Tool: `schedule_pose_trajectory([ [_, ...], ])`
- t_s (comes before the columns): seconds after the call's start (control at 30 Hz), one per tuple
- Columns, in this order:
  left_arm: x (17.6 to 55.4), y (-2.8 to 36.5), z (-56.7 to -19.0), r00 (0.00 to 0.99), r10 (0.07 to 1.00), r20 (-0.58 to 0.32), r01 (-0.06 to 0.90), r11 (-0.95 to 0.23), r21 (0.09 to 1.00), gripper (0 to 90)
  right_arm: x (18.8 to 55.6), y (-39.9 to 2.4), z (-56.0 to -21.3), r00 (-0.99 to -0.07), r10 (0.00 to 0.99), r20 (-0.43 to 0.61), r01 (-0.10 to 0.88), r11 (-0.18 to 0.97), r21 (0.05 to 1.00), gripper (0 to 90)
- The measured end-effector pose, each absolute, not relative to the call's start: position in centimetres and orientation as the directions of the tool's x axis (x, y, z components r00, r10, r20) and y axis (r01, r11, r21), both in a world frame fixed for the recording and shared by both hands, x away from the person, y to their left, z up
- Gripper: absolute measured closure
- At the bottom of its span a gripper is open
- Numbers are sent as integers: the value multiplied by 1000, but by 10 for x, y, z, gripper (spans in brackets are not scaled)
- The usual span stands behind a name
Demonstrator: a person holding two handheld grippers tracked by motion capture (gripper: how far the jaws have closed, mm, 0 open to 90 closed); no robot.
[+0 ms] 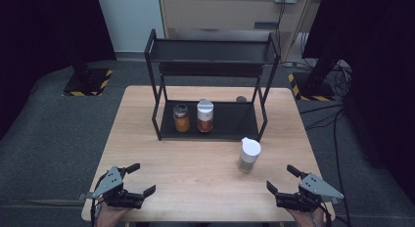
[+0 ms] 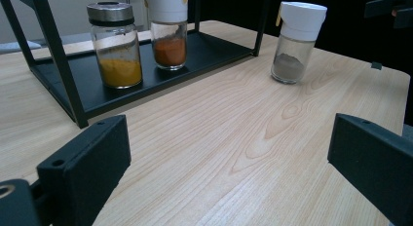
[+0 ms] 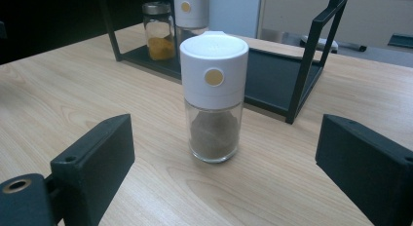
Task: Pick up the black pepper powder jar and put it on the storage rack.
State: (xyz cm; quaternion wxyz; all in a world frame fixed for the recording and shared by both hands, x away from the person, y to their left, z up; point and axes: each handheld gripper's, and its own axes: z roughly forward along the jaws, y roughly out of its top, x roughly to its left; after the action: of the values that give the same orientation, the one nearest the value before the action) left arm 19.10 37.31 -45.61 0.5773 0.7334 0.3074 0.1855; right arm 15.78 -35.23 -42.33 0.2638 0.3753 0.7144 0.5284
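A white-capped glass jar of brown powder (image 1: 249, 155) stands upright on the wooden table (image 1: 195, 158), just in front of the black two-tier rack (image 1: 210, 90). On the rack's lower shelf stand a metal-lidded jar of yellow-orange powder (image 1: 181, 118) and a white-capped jar of red-brown powder (image 1: 205, 116). My left gripper (image 1: 141, 179) rests open near the table's front left corner. At the front right my right gripper (image 1: 282, 179) is open, pointing toward the brown-powder jar (image 3: 213, 97), which stands ahead of its jaws, apart from them. From the left gripper view the same jar (image 2: 297, 42) stands far right.
A small dark round object (image 1: 241, 99) lies on the table behind the rack's right leg. The rack's top shelf (image 1: 213, 51) holds nothing. Dark stands with striped bases (image 1: 88, 82) and cables sit on the floor beyond the table.
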Motion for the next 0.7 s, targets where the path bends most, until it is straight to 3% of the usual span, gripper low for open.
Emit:
schedule_pose_trajectory([
  [0.7, 192, 373, -456, 740, 667, -87, 244, -146, 959, 12, 150, -349, -403, -551, 835, 12, 256, 155, 954, 45],
])
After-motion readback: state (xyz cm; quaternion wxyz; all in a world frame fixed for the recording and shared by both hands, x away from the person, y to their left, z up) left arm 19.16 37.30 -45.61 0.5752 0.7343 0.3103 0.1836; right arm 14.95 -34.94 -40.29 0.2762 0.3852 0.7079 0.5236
